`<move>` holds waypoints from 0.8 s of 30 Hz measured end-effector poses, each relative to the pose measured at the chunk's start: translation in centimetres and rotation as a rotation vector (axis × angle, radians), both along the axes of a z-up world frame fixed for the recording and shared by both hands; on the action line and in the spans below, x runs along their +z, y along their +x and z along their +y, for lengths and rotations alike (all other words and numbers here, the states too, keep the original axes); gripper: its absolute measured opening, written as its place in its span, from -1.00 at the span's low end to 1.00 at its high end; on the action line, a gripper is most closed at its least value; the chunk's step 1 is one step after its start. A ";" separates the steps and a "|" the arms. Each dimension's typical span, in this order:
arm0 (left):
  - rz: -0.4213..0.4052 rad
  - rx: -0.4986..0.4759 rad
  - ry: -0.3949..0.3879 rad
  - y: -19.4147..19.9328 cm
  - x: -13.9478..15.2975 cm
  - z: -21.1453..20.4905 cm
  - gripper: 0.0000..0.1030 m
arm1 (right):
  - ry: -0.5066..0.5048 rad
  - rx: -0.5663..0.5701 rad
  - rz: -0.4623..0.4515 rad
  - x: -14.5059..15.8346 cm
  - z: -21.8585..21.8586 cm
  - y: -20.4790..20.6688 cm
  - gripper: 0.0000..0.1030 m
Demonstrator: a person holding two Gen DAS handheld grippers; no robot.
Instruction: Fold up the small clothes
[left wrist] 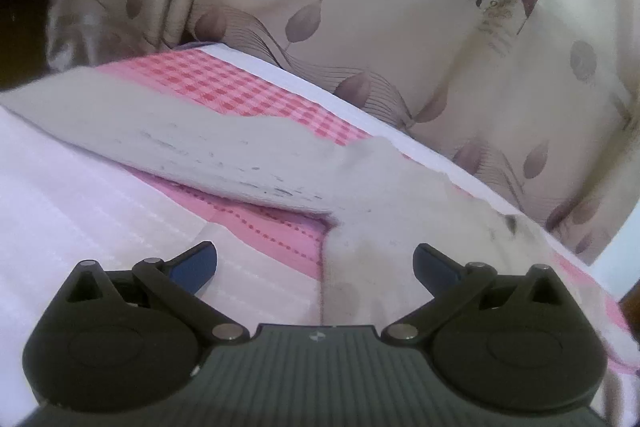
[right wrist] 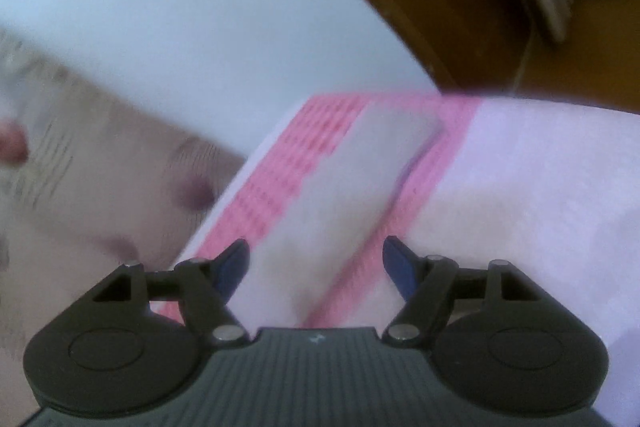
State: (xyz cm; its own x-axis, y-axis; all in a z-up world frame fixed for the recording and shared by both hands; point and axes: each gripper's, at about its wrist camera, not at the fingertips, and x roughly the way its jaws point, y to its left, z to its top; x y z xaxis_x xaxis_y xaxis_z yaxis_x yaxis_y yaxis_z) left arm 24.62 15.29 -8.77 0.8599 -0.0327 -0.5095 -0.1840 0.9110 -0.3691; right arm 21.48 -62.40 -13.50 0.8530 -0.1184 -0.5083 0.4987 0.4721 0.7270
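Hand-held gripper agape above garment edge

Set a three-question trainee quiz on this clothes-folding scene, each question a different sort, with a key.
1. True or false: the left claw is clamped on the grey garment.
2. Which pattern lies directly beyond the garment on the bed cover? A) blue stripes B) pink check C) green dots
3. Fill in: in the right wrist view, the right claw stands ___ with the garment strip running up from between its blue fingers.

Key: 1 false; 2 B; 3 open
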 end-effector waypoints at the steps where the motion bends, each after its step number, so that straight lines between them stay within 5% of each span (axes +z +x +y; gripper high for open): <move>1: 0.000 -0.007 0.013 0.1 0.1 -0.2 1.00 | 0.006 -0.009 0.001 -0.1 -0.5 0.7 0.40; 3: 0.008 -0.021 0.035 0.2 0.0 -0.7 1.00 | 0.007 -0.027 0.023 -0.2 -1.2 2.0 -0.18; 4: 0.017 -0.020 0.045 0.4 0.0 -0.8 1.00 | 0.013 -0.025 0.065 -0.7 -1.3 3.0 -0.86; 9: 0.017 -0.001 0.016 0.4 -0.3 -0.4 1.00 | 0.076 -0.049 -0.039 -0.4 -2.1 1.8 -0.86; 14: -0.008 0.041 -0.028 -0.1 -0.4 0.3 1.00 | 0.033 0.033 -0.204 5.0 0.3 2.2 -0.86; 20: -0.041 0.079 -0.086 -0.7 -0.5 1.2 1.00 | -0.076 0.291 -0.342 12.5 9.7 6.7 -0.86; 24: -0.060 0.085 -0.122 -0.9 -0.5 1.6 1.00 | -0.088 0.502 -0.413 14.2 19.7 9.7 -0.86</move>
